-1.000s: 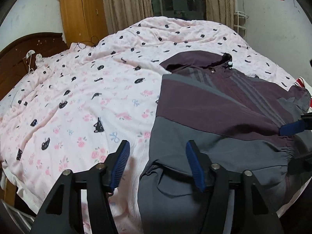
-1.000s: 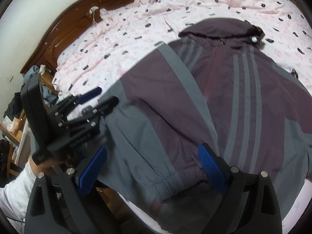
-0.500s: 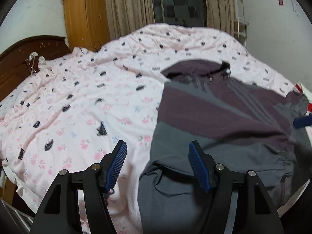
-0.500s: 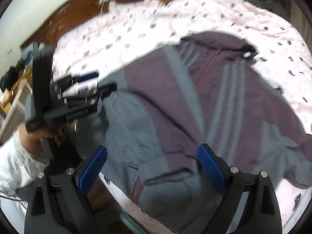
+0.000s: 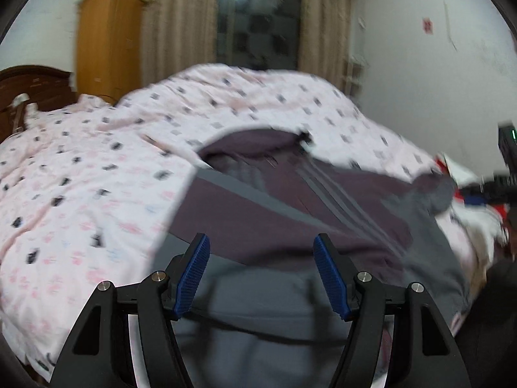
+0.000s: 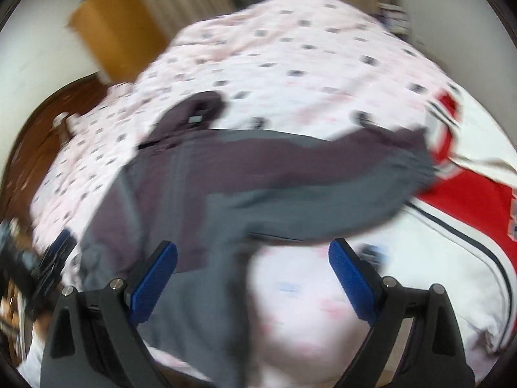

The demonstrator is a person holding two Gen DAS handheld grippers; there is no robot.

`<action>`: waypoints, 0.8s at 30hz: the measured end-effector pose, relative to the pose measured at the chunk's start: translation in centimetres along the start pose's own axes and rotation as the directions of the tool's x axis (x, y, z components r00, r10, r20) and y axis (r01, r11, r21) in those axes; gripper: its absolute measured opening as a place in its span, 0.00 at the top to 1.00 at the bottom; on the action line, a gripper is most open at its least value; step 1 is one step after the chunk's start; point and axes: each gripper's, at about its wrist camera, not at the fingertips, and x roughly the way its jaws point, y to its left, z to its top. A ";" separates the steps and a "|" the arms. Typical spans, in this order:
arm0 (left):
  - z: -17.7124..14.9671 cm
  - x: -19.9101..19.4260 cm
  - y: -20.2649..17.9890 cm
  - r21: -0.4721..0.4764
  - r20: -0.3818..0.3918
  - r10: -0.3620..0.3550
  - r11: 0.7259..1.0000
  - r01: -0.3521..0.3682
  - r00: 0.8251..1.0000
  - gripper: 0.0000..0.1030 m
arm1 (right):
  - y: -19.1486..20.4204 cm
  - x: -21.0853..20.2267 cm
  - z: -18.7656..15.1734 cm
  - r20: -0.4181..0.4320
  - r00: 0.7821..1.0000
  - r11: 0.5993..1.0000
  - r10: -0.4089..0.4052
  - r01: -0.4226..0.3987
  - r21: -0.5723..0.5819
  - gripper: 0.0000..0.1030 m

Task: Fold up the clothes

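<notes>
A maroon and grey hooded jacket (image 5: 290, 207) with three grey stripes lies spread on a pink patterned bedspread (image 5: 97, 174). It also shows in the right wrist view (image 6: 258, 174), blurred. My left gripper (image 5: 261, 271) is open and empty, above the jacket's grey hem. My right gripper (image 6: 252, 274) is open and empty, above the jacket's right hem corner and the bedspread (image 6: 290, 64). The right gripper also shows at the far right of the left wrist view (image 5: 484, 194).
A red and white garment (image 6: 458, 194) lies on the bed right of the jacket. A wooden wardrobe (image 5: 106, 45), curtains and a dark window (image 5: 258, 19) stand behind the bed. A dark headboard (image 5: 35, 87) is at the left.
Both grippers have swung right. The left now faces the jacket's hem squarely. The right has moved off the jacket's middle to its right edge, bringing the red and white garment into view.
</notes>
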 end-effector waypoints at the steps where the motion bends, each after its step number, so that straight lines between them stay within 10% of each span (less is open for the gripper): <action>1: -0.4 0.4 -0.7 0.016 -0.035 -0.023 1.000 0.024 0.999 0.40 | -0.8 0.0 -0.1 -0.002 1.000 1.000 -0.007 0.007 0.018 0.06; 5: -1.9 1.7 -3.4 0.090 -0.143 -0.083 0.991 0.097 0.986 0.40 | -3.1 -0.4 -0.4 -0.007 1.000 0.998 -0.009 0.009 0.068 0.06; 16: -0.2 -1.7 -1.6 0.046 0.067 -0.037 0.998 0.034 0.997 0.40 | -5.9 0.8 0.0 0.001 1.000 0.985 0.017 -0.016 0.170 0.06; 24: -0.7 1.1 -0.2 0.003 0.005 -0.004 1.000 0.004 1.000 0.39 | -9.5 3.6 2.6 0.013 0.999 0.947 0.046 -0.048 0.318 0.06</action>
